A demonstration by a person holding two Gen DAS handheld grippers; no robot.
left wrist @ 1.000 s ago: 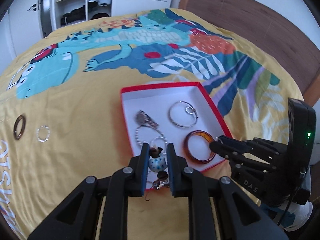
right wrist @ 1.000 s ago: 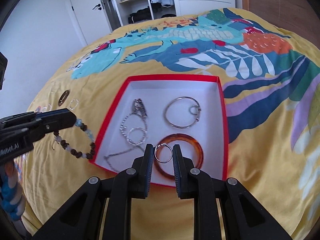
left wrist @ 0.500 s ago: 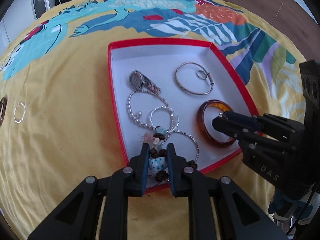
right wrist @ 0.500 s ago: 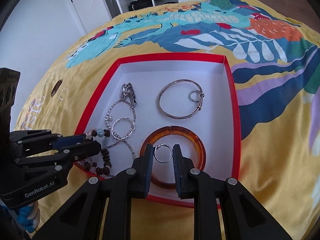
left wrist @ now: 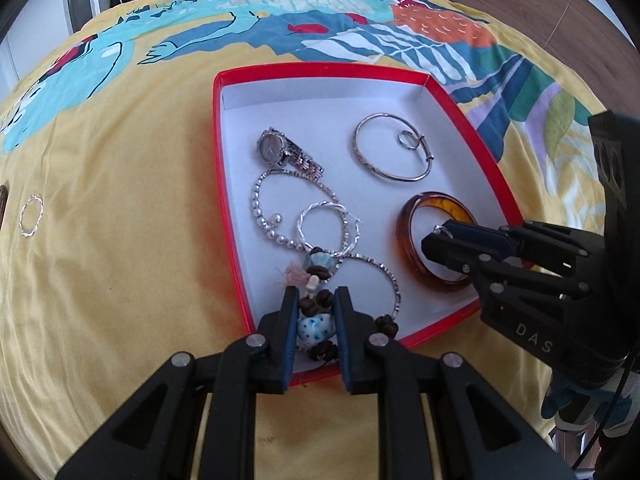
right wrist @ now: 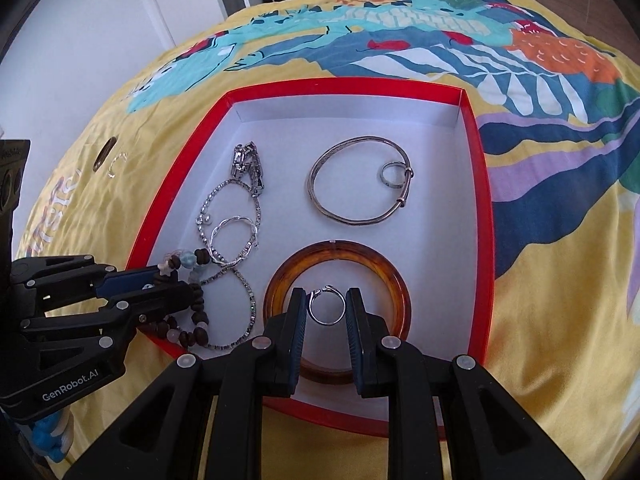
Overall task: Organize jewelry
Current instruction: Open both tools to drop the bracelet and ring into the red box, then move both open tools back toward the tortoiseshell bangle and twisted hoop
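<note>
The left tool (left wrist: 314, 312) pinches a beaded bracelet (left wrist: 316, 322) by its blue-spotted white bead; the dark brown beads trail off both sides of the pads and lie over the near rim of the red box (left wrist: 218, 128), at about six o'clock in the left wrist view. The right tool (right wrist: 326, 308) pinches a small silver ring (right wrist: 327, 311), held upright between the pads, inside the opening of the amber bangle (right wrist: 336, 258) that lies flat on the white floor of the box; whether the ring touches the floor cannot be told. In the left wrist view that bangle sits at about four o'clock in the box.

Farther in, on the left side of the box, a twisted silver hoop (left wrist: 324, 228) overlaps a thin rhinestone chain (left wrist: 374, 268) and a pearl strand (left wrist: 266, 226). Beyond those, at about eleven o'clock, lies a silver wristwatch (left wrist: 280, 152). At about one o'clock lies a silver bangle (left wrist: 392, 146) with a small ring (left wrist: 407, 139) inside its loop.

The box rests on a yellow bedspread (left wrist: 120, 240) with a bright printed pattern. Well apart from the box, at nine o'clock, a thin silver hoop (left wrist: 31, 215) lies on the bedspread.
</note>
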